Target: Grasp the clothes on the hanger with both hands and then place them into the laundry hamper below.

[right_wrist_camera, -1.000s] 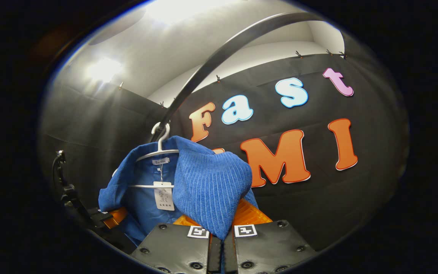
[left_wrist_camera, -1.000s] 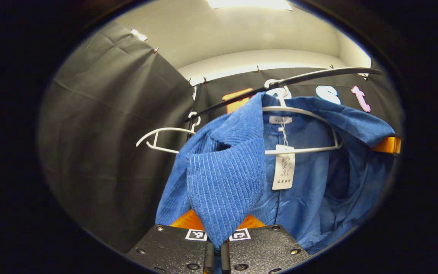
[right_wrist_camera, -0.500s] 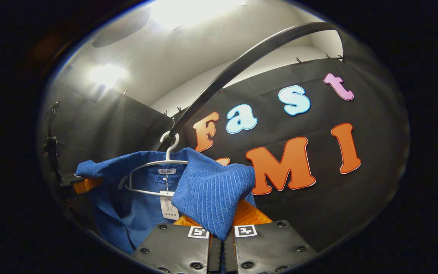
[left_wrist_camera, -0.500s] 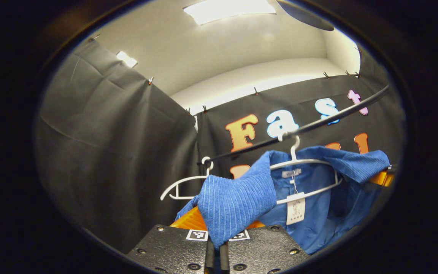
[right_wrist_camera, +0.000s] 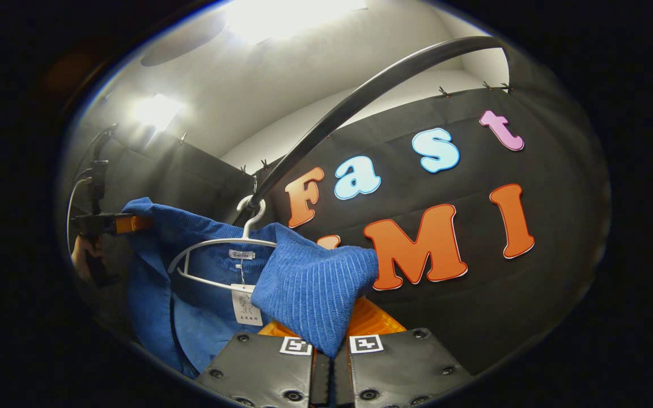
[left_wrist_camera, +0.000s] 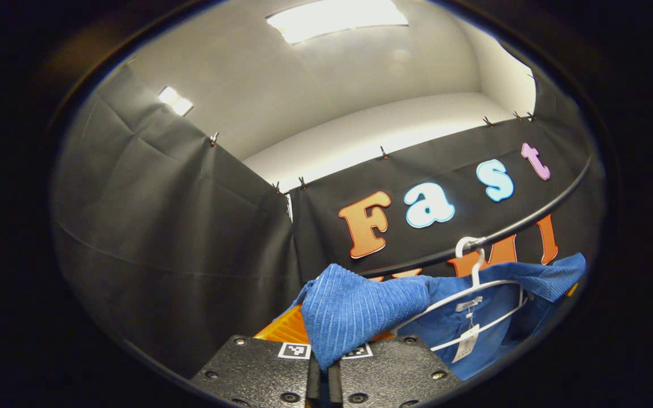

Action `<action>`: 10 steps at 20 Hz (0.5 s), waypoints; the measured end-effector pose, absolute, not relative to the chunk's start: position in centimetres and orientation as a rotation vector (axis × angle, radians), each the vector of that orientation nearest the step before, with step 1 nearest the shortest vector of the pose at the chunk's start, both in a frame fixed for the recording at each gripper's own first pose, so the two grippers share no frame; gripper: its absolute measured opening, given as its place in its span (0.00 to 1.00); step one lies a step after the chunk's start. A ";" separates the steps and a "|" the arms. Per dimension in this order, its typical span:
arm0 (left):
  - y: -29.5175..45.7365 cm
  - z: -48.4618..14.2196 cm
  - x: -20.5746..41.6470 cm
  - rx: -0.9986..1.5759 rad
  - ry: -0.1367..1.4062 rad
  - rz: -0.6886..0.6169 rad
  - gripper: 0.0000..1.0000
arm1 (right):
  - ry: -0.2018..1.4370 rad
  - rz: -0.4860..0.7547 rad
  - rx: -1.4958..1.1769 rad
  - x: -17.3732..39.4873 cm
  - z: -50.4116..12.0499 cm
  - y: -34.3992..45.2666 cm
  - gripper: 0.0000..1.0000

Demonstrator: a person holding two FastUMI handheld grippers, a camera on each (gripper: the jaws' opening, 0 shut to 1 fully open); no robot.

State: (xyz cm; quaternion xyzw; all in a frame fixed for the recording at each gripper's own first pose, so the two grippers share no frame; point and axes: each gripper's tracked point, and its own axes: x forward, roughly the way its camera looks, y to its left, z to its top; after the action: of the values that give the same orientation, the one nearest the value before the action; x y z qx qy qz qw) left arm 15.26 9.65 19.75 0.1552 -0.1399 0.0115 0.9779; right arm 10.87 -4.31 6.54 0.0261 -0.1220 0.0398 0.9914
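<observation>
A blue corduroy shirt (left_wrist_camera: 360, 311) hangs on a white hanger (left_wrist_camera: 477, 272) hooked over a dark rail (left_wrist_camera: 508, 230). My left gripper (left_wrist_camera: 323, 362) is shut on a fold of the shirt's shoulder, and the cloth bulges up over its fingers. In the right gripper view, my right gripper (right_wrist_camera: 329, 354) is shut on the shirt's other shoulder (right_wrist_camera: 315, 289). The left gripper (right_wrist_camera: 128, 222) shows there at the far left, holding its shoulder up beside the hanger (right_wrist_camera: 230, 242). A white tag (right_wrist_camera: 245, 310) dangles from the collar. The hanger tilts under the pull.
The rail (right_wrist_camera: 360, 99) arcs overhead from the hanger hook (right_wrist_camera: 254, 207) toward the upper right. Black cloth walls close in behind and to the left. A hand (right_wrist_camera: 80, 255) holds the left gripper at the far left. Ceiling lights glare above.
Both grippers stayed shut on the shirt. The left one rose and drew back, lifting its shoulder level with the hanger top. A second, empty hanger has left the left gripper view.
</observation>
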 end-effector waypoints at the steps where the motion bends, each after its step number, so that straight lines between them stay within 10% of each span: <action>1: 10.8 19.5 16.0 0.307 -0.269 0.025 0.06 | -0.247 0.075 0.051 10.9 6.6 -4.6 0.17; 10: 18.0 11.9 21.1 0.202 -0.091 0.065 0.07 | -0.250 0.004 0.045 11.1 7.0 -6.8 0.17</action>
State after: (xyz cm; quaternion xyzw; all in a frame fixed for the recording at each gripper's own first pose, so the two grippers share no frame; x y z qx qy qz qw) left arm 21.06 18.02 11.88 0.1008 -0.0452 0.0324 0.9934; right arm 11.13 -6.84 7.02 0.0225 -0.1247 0.0022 0.9919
